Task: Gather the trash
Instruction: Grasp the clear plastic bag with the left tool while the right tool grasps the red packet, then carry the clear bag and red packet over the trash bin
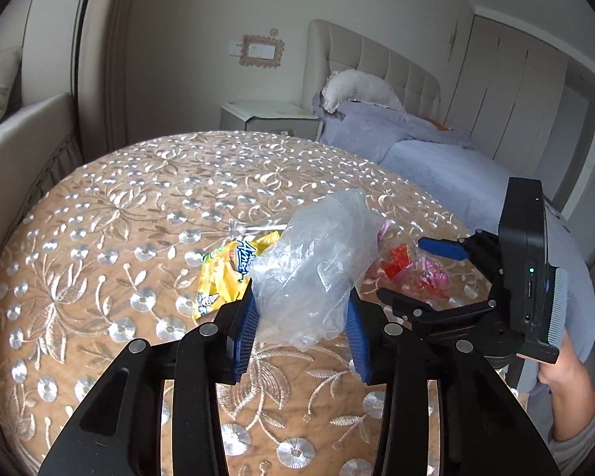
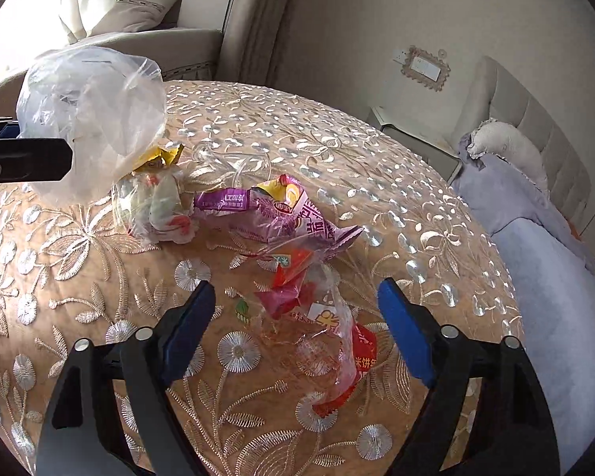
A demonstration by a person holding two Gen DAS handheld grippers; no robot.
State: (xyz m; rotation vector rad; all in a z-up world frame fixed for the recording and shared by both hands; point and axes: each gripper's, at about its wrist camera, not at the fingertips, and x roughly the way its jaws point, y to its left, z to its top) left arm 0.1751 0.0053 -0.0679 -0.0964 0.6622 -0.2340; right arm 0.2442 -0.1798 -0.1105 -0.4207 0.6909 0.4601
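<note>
In the left wrist view my left gripper (image 1: 301, 317) is shut on a crumpled clear plastic bag (image 1: 313, 265), which it holds just above the embroidered tablecloth (image 1: 119, 206). A yellow snack wrapper (image 1: 222, 273) lies behind the bag on the left. In the right wrist view my right gripper (image 2: 297, 309) stands open low over the table. A clear and red wrapper (image 2: 329, 329) lies between its blue pads (image 2: 404, 329), and neither pad touches it. Beyond it lie a purple wrapper (image 2: 273, 206) and a small clear wrapper (image 2: 154, 202). The clear plastic bag (image 2: 95, 119) hangs at the left.
The round table's edge (image 2: 496, 261) drops off towards a bed with a lilac cover (image 2: 543, 277). A white nightstand (image 1: 265, 117) stands by the far wall. A cushioned seat (image 2: 146, 39) is behind the table. A person's hand (image 1: 567, 373) holds the right gripper's handle.
</note>
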